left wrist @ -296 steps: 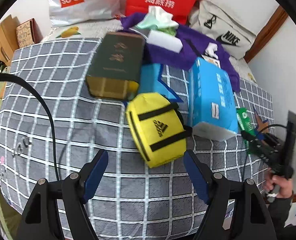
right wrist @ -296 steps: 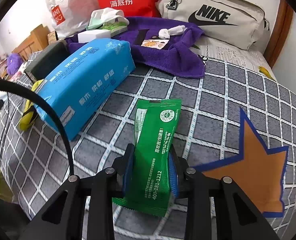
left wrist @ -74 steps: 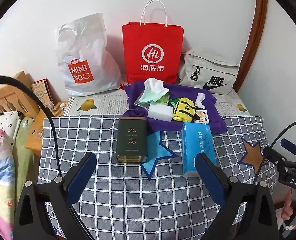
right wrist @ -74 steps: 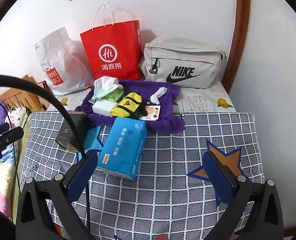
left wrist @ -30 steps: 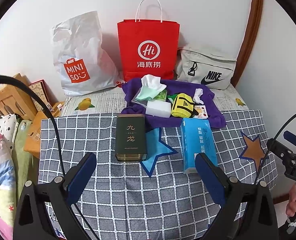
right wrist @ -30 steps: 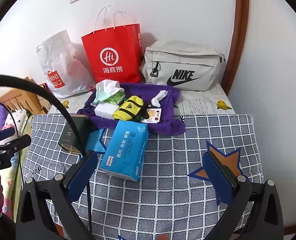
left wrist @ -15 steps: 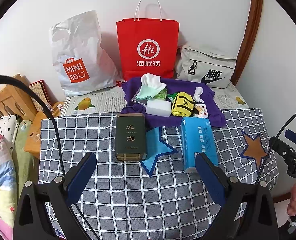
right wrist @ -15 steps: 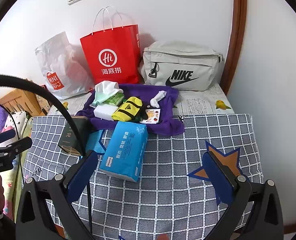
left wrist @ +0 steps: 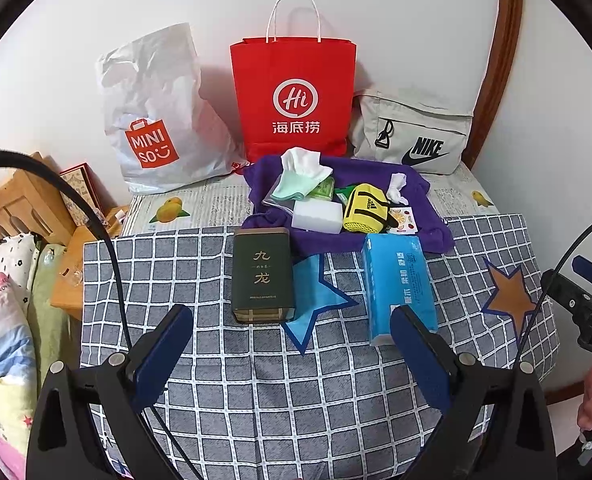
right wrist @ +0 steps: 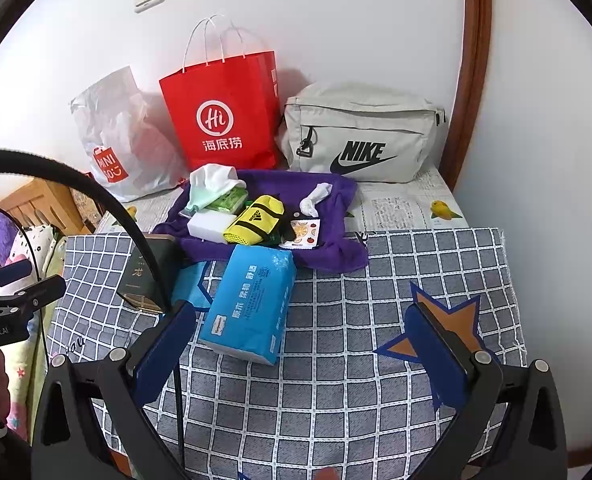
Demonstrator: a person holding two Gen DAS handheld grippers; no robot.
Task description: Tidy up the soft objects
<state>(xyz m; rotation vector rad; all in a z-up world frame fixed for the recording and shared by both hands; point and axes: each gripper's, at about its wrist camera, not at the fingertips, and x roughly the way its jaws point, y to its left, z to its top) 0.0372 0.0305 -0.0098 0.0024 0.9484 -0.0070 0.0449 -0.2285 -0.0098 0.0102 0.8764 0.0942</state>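
The blue tissue pack lay on the checked cover just in front of the purple cloth, its long axis running roughly away from the fingers. Both the left gripper and the right gripper stood wide apart and empty; the right appeared nearer. Legible beyond the cloth: "MINISO", "Hi", "NIKE". On the yellow pouch: an adidas logo.

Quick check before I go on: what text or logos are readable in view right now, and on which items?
"MINISO": white plastic bag
"Hi" and "海底捞": red paper bag
"NIKE" with swoosh: beige bag
"九龙": dark green box
adidas logo: yellow pouch
"GenRobot.AI": left gripper body
Blue tissue pack: print too small to read
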